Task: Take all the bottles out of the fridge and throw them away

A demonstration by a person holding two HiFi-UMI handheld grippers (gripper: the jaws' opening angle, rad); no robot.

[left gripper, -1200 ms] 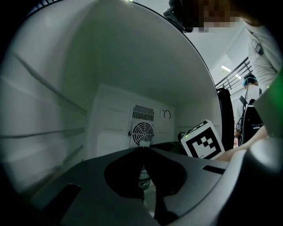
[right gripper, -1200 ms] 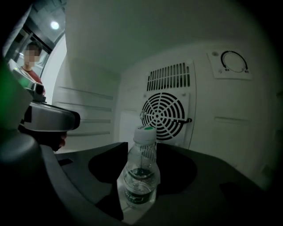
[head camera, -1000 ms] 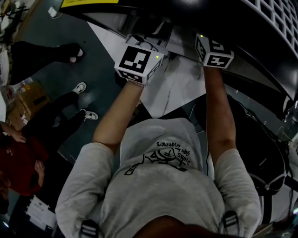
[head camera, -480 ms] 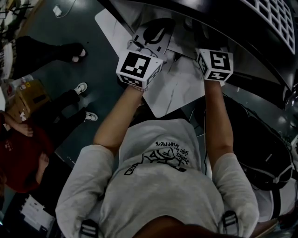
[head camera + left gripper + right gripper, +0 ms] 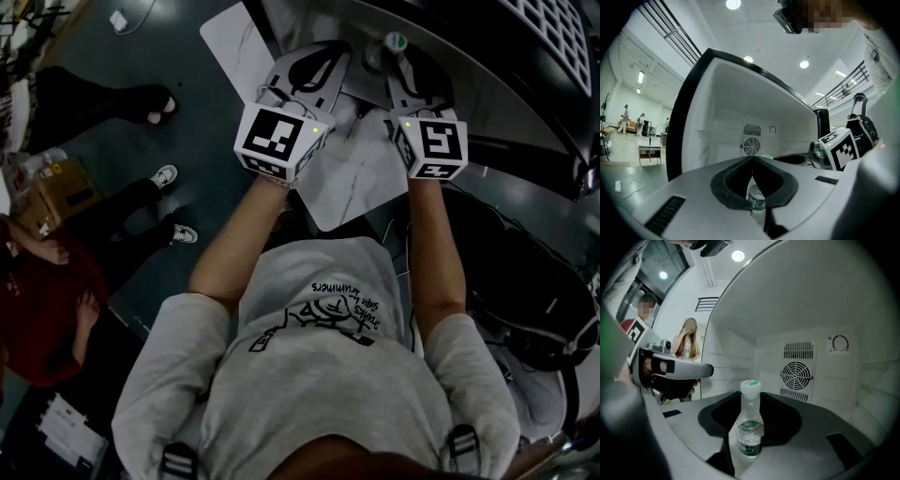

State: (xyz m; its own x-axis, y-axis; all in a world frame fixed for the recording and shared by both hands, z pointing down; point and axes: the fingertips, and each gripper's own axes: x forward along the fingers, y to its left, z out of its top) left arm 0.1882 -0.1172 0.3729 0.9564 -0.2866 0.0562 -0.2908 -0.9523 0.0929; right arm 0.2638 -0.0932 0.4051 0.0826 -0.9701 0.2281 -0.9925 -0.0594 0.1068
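A small clear bottle (image 5: 750, 427) with a white cap stands upright between the jaws of my right gripper (image 5: 751, 401), which is shut on its body. In the head view its cap (image 5: 396, 40) shows above my right gripper (image 5: 399, 60). My left gripper (image 5: 752, 158) is shut, tips touching, and points into the white fridge (image 5: 722, 122). Part of a bottle (image 5: 757, 198) shows through the slit between the left jaws, behind them. In the head view the left gripper (image 5: 328, 54) sits just left of the right one.
A round fan vent (image 5: 797, 373) is on the fridge's back wall. A black frame (image 5: 684, 108) borders the fridge opening. A white panel (image 5: 361, 173) lies under both grippers. People stand at the left beside a cardboard box (image 5: 58, 195). A black bag (image 5: 525, 281) is at the right.
Both grippers have drawn back toward the person. The right gripper's jaws and the bottle cap between them have come into the head view.
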